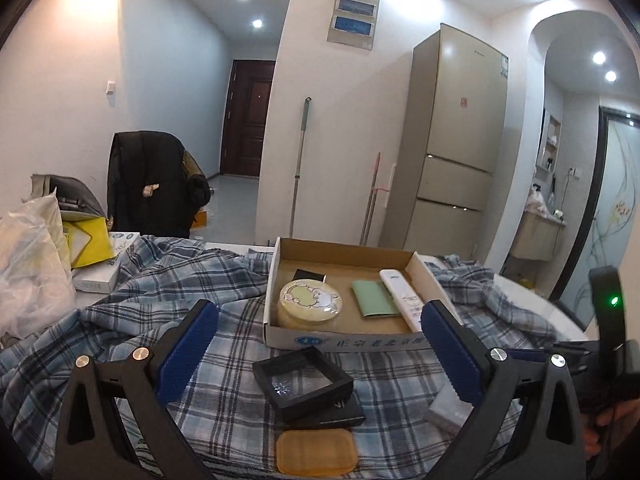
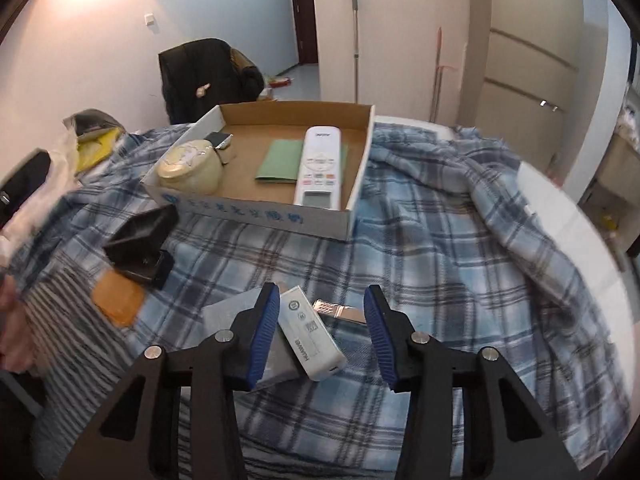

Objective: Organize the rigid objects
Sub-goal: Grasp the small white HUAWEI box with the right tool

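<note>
A cardboard box [image 1: 276, 272] [image 2: 360, 168] on the plaid cloth holds a round cream tin [image 1: 310, 304] [image 2: 188, 166], a green card [image 1: 374, 298] [image 2: 280, 160], a white remote [image 1: 402, 298] [image 2: 322, 166] and a small dark item [image 1: 310, 276] [image 2: 220, 140]. My left gripper [image 1: 320, 328] is open above a black square frame case [image 1: 302, 382] [image 2: 140, 236] and an orange pad [image 1: 316, 456] [image 2: 118, 300]. My right gripper [image 2: 322, 306] is open around a white Huawei device [image 2: 310, 334], beside a grey flat box [image 2: 240, 308] [image 1: 450, 410] and a metal clip [image 2: 340, 312].
Plaid cloth [image 1: 200, 280] covers the white table [image 2: 580, 240]. Plastic bags, a yellow bag [image 1: 86, 240] and white boxes lie at the left. A chair with a dark jacket [image 1: 152, 184] stands behind; a fridge [image 1: 452, 148] and mop [image 1: 298, 168] stand by the wall.
</note>
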Demonstrator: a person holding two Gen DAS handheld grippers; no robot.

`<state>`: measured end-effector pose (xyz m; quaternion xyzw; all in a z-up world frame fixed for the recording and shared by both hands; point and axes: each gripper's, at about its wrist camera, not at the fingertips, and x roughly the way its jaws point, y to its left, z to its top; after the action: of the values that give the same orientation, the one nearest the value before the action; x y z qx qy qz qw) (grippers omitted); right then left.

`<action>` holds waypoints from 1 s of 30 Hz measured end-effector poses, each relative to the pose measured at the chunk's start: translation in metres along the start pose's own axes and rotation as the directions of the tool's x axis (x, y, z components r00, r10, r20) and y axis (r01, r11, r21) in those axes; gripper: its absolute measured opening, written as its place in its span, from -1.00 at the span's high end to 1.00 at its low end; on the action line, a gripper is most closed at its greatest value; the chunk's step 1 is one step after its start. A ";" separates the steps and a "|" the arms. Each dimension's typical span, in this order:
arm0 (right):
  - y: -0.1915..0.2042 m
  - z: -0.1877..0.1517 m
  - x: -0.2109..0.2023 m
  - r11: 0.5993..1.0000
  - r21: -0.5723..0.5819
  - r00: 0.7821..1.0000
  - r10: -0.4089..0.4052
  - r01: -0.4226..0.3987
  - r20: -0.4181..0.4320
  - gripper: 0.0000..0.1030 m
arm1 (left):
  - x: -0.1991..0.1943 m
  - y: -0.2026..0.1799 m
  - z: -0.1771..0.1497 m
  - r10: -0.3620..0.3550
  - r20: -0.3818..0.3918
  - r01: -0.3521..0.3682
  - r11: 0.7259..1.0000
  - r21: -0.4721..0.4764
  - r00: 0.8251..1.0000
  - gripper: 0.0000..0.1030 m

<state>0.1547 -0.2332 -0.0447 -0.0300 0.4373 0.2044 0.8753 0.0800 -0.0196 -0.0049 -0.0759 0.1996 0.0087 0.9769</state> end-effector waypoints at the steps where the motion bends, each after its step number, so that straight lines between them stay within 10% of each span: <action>1: 0.000 0.000 0.000 1.000 0.003 1.000 0.019 -0.019 -0.008 0.17 | 0.001 0.000 -0.001 0.001 -0.005 -0.001 1.000 0.002 1.000 -1.00; 10: 0.011 -0.005 0.012 0.998 -0.057 0.998 -0.006 0.002 -0.069 0.14 | 0.001 0.000 0.000 0.003 -0.005 -0.003 1.000 0.000 1.000 -1.00; 15: -0.001 -0.006 0.022 1.000 0.023 0.994 0.011 -0.008 -0.107 0.57 | 0.002 0.000 -0.001 0.007 -0.009 -0.007 1.000 -0.005 1.000 -1.00; 24: 0.005 -0.004 0.004 0.996 -0.016 0.996 -0.086 0.086 0.006 0.59 | 0.017 0.006 -0.001 0.049 -0.097 -0.052 0.998 -0.028 0.994 -1.00; 30: -0.007 0.001 -0.016 0.990 0.073 0.984 -0.128 0.120 0.127 0.59 | 0.043 0.010 -0.012 0.112 -0.310 -0.126 0.992 -0.026 0.944 -0.99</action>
<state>0.1496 -0.2451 -0.0326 -0.0150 0.3825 0.1366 0.9137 0.1138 -0.0122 -0.0343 -0.0861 0.3536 0.0604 0.9295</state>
